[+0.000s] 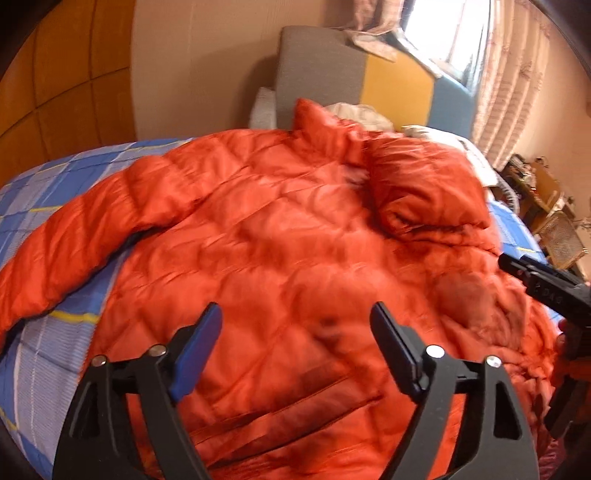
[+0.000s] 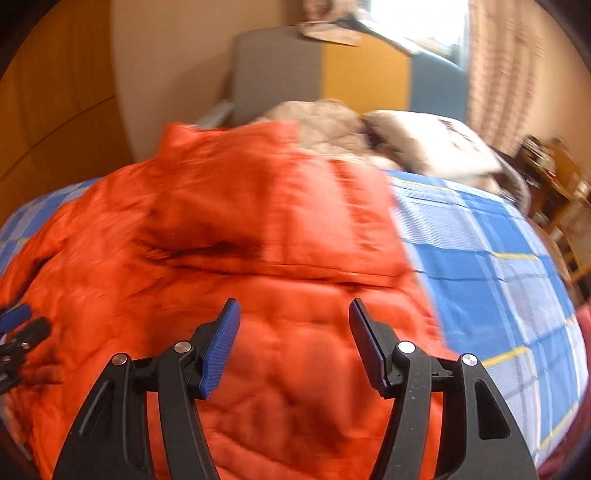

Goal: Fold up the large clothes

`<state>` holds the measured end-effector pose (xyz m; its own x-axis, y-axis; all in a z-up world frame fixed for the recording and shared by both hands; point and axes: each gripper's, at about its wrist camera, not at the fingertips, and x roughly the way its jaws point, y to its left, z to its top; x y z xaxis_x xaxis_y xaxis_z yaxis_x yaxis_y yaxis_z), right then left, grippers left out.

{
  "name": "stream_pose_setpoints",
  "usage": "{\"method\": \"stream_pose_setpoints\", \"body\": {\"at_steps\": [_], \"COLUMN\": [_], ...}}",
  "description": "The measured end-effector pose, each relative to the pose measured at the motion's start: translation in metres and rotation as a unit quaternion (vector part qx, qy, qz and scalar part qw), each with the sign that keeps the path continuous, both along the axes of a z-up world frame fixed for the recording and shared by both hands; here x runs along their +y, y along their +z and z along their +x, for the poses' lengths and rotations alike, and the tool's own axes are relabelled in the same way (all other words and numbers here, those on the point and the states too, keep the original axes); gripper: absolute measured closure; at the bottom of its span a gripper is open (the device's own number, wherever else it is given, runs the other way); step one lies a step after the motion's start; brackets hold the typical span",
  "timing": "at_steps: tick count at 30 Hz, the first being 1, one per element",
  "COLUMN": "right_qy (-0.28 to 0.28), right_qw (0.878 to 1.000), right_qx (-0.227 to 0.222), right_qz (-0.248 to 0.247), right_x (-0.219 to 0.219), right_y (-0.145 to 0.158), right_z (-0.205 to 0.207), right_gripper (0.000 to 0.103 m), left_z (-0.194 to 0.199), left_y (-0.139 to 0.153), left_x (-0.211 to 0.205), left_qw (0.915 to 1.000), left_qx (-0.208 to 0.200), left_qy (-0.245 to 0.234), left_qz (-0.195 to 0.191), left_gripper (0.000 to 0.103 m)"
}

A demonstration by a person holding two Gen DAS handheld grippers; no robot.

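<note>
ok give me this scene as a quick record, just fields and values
garment: orange puffer jacket, spread on the bed
surface: blue plaid bedspread
right sleeve side: folded over the body
other sleeve: lying out to the side
left gripper: open, nothing between its fingers, above the jacket
right gripper: open, empty, above the jacket
behind jacket: pale bedding by the headboard

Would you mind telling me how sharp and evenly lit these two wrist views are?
Left wrist view: the orange puffer jacket is softly motion-blurred, the window blown out, and the edges bowed by the fisheye. Right wrist view: blur is heavier, smearing the jacket and the blue checked bedspread, while the right tongs stay crisp.
</note>
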<state>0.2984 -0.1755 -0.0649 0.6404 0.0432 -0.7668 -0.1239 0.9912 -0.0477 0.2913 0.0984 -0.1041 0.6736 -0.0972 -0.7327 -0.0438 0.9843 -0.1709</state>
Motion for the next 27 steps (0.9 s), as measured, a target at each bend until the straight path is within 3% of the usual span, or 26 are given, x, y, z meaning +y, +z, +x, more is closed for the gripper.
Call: {"method": "stream_pose_setpoints", "body": {"at_steps": [5,10,12,16,18,21,23,27], "right_qy": [-0.070,-0.101,-0.106,-0.104,-0.099,-0.086,-0.073,-0.052], "right_qw": [0.997,0.994,0.993,0.993,0.994,0.995,0.996,0.998], "right_qx": [0.005,0.016,0.021,0.022,0.020,0.015,0.009,0.011], "right_qz": [0.027,0.038,0.046,0.046,0.049,0.046,0.042,0.032], "right_x": [-0.047,-0.069,-0.075,-0.080,-0.077,-0.070,-0.063,-0.043], "right_y": [-0.003,-0.010,-0.013,-0.018,-0.017,-0.017,-0.017,-0.022], "right_z": [0.009,0.021,0.025,0.035,0.037,0.042,0.047,0.057], "right_gripper": [0.043,0.043,0.043,0.043,0.043,0.043,0.043,0.043], "left_z": [0.021,0.053,0.072,0.108,0.117,0.119,0.115,0.108], "left_y": [0.016,0.027,0.026,0.013,0.009,0.007,0.009,0.000], "left_x": [-0.040,-0.090,-0.108,-0.129,-0.130,-0.113,-0.087,-0.039], "left_qw": [0.9983,0.9912,0.9889,0.9884,0.9894,0.9950,0.9975,0.9932], "left_qx": [-0.026,-0.060,-0.059,-0.039,-0.029,-0.022,-0.024,-0.011], "left_qy": [-0.052,-0.094,-0.096,-0.098,-0.098,-0.086,-0.065,-0.020], "left_qz": [0.009,0.072,0.096,0.110,0.102,0.046,-0.012,-0.115], "left_gripper": [0.020,0.010,0.010,0.012,0.041,0.075,0.087,0.095]}}
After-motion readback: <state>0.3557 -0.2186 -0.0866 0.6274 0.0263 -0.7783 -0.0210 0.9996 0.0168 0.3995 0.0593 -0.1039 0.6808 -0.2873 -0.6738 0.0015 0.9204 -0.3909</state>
